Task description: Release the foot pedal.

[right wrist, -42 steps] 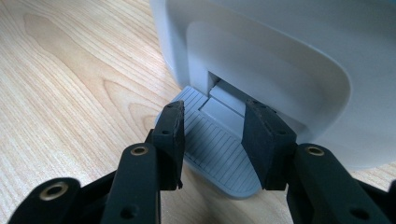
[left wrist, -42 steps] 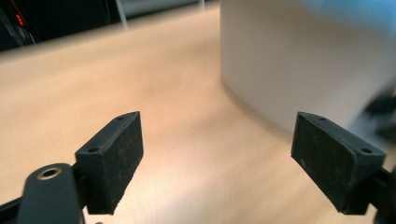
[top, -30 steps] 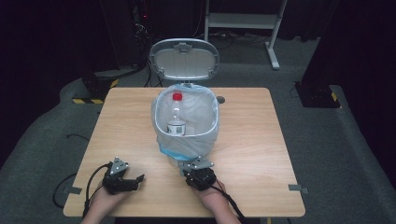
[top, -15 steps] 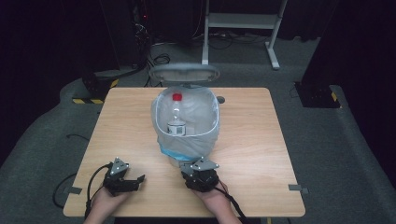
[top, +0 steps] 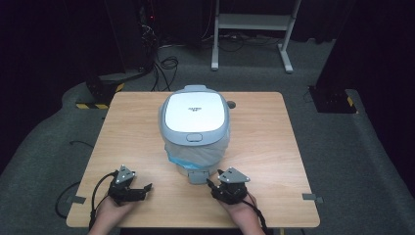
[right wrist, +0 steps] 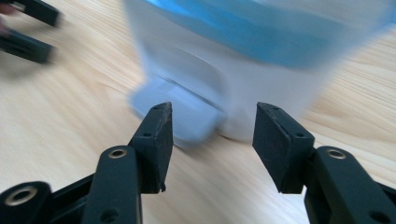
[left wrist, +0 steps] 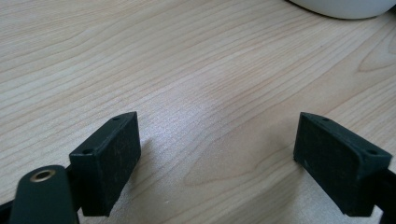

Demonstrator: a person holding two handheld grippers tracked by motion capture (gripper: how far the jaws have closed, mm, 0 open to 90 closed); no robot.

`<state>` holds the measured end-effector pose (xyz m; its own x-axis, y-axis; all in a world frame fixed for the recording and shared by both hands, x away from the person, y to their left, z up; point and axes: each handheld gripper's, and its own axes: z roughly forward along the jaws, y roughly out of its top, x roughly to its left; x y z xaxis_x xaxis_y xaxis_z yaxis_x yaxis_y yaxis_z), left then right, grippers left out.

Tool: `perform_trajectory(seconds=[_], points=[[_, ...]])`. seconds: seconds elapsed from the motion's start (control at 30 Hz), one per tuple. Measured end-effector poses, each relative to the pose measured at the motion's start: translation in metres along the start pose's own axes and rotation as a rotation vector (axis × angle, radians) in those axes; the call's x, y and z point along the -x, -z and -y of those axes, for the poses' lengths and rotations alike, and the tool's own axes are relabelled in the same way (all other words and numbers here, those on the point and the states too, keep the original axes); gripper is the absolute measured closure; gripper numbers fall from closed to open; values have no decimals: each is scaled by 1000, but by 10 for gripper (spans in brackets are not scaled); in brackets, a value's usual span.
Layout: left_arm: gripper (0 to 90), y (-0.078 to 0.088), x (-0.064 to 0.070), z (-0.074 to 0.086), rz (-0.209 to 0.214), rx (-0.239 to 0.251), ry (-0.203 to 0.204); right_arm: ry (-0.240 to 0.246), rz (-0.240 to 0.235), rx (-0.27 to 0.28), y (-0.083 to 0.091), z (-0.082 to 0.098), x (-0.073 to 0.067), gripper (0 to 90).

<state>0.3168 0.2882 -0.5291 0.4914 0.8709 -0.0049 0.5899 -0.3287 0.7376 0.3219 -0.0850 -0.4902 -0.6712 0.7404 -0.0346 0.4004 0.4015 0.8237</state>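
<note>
A small white pedal bin (top: 195, 117) stands mid-table with its grey lid down and a clear and blue liner bag (top: 195, 157) hanging over its rim. Its grey pedal (top: 197, 176) sticks out toward me. My right gripper (top: 213, 183) sits just right of the pedal; its jaws have just been opening and hold nothing. In the right gripper view that gripper (right wrist: 212, 140) points at the blurred pedal (right wrist: 187, 119) and bin (right wrist: 261, 70). My left gripper (top: 145, 188) rests open on the table at front left, its jaws (left wrist: 215, 154) spread over bare wood.
The wooden table (top: 274, 147) has free room on both sides of the bin. A small round knob (top: 231, 104) lies behind the bin. The bin's white base (left wrist: 345, 7) shows at the top right of the left gripper view. Cables and a metal stand are on the floor beyond.
The bin's lid has dropped from upright to shut, hiding the red-capped bottle inside. My right gripper has drawn back and to the right from the pedal. The left gripper stayed put.
</note>
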Motion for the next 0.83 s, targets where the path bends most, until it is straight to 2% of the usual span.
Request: perform_trajectory(seconds=[0.07,0.13,0.17,0.33,0.43,0.47,0.5,0.57,0.83], points=[[147,0,0,0,0,0,0,15,49,-18,3,8,13,463],[150,0,0,0,1,0,0,5,96,-52,5,17,29,449],[150,0,0,0,1,0,-1,-16,126,-68,7,23,38,438],[150,0,0,0,1,0,-1,-117,213,-137,19,48,82,405],[151,0,0,0,1,0,-1,-170,254,-153,23,60,97,368],[151,0,0,0,1,0,-1,-235,246,-150,24,61,102,366],[151,0,0,0,1,1,-1,-248,255,-148,24,61,103,366],[152,0,0,0,2,0,-1,-230,262,-153,22,60,102,361],[152,0,0,0,5,0,-3,-232,255,-156,21,59,102,333]])
